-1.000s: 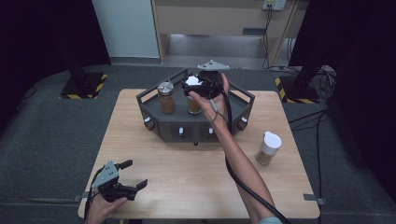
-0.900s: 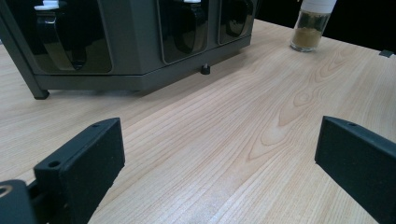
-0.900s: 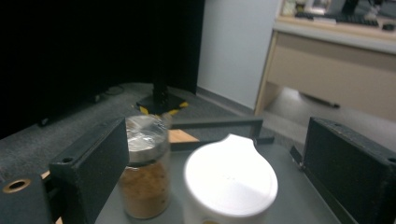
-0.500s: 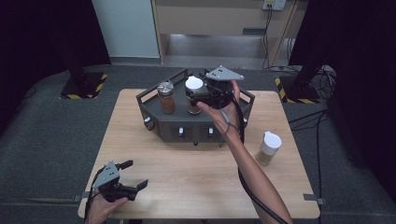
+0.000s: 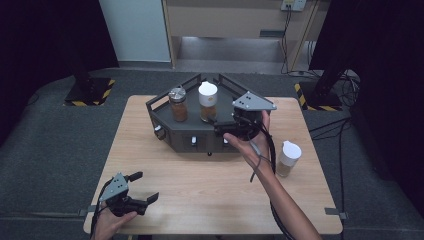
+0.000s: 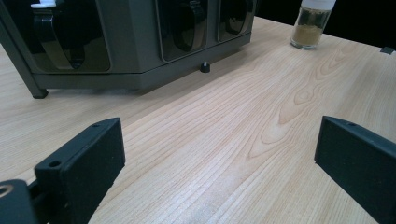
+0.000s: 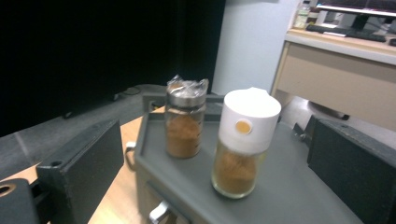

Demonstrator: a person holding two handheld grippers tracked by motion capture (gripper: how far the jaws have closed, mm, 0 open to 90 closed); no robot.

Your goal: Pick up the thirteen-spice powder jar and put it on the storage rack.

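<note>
The right gripper (image 5: 225,129) hung with its jaws spread wide and empty, having just been opening, at four o'clock of the white-capped glass spice jar (image 5: 208,101), which stood upright on the dark grey angular metal rack (image 5: 165,117). A foil-topped glass spice jar (image 5: 177,104) stood at its nine o'clock. The left gripper (image 5: 145,187) rested open on the light wooden table (image 5: 200,185).
</note>
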